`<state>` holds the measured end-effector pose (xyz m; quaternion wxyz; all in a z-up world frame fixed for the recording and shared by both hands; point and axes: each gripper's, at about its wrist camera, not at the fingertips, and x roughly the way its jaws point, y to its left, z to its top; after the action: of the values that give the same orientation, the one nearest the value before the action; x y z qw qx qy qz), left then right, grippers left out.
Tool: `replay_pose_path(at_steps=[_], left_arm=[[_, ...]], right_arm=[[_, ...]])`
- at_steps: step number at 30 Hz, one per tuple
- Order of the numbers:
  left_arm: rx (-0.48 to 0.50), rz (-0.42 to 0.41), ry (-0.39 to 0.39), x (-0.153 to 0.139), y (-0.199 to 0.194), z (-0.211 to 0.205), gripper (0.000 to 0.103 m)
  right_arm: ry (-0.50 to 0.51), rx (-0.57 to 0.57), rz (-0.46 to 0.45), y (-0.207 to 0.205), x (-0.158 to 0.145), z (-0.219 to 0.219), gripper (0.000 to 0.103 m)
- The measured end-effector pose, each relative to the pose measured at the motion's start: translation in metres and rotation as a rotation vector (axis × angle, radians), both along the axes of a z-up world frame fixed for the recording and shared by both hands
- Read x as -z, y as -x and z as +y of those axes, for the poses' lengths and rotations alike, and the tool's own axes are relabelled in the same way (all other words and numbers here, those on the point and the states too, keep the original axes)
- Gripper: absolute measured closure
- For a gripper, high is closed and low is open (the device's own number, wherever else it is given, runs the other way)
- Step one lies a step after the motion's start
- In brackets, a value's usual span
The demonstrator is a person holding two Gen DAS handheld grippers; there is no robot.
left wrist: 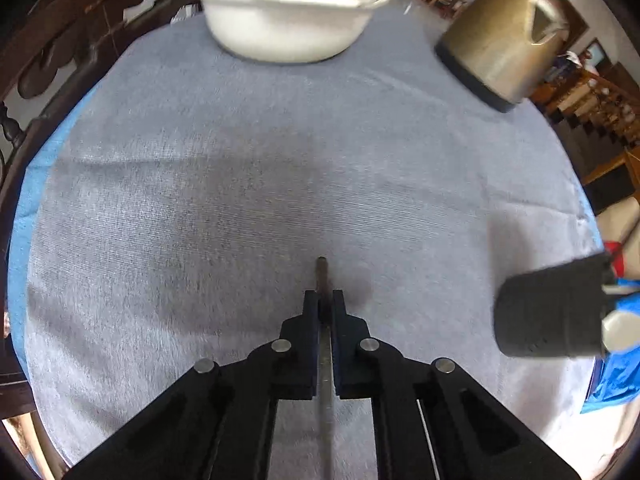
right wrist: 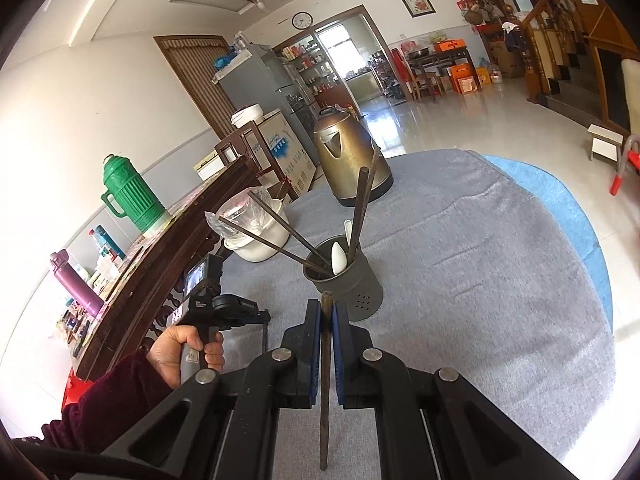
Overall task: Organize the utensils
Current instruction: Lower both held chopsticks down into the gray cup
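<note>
dark grey round holder [right wrist: 347, 280] upright on the desk, holding dark chopsticks [right wrist: 362, 208] fanned toward 10 and 1 o'clock plus a white spoon [right wrist: 338, 258]; one chopstick [right wrist: 326, 360] clamped at 6 o'clock, another [left wrist: 322, 276] likewise.

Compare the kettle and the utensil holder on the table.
The kettle is brass-coloured; the utensil holder is dark grey. The kettle is closed, with a lid and spout; the holder is open-topped, holding chopsticks and a white spoon. The kettle is taller and wider. Both stand upright on the grey cloth.
</note>
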<state>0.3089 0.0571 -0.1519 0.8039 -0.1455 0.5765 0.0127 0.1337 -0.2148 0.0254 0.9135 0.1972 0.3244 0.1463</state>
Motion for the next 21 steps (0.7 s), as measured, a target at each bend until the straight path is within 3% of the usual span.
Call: replay_pose_path(at_steps=[6, 11, 14, 21], left_arm=[[0.100, -0.183, 0.007, -0.063, 0.053, -0.020, 0.098], [0.184, -0.409, 0.002, -0.141, 0.104, -0.032, 0.098], [0.214, -0.507, 0.019, -0.183, 0.111, -0.044, 0.098], [0.263, -0.641, 0.046, -0.234, 0.130, -0.054, 0.098]], right_arm=[[0.006, 0.007, -0.046, 0.005, -0.011, 0.002, 0.098], [0.028, 0.016, -0.098, 0.007, -0.029, 0.011, 0.098], [0.046, 0.025, -0.137, 0.007, -0.044, 0.017, 0.098], [0.074, 0.061, -0.207, 0.001, -0.076, 0.024, 0.098]])
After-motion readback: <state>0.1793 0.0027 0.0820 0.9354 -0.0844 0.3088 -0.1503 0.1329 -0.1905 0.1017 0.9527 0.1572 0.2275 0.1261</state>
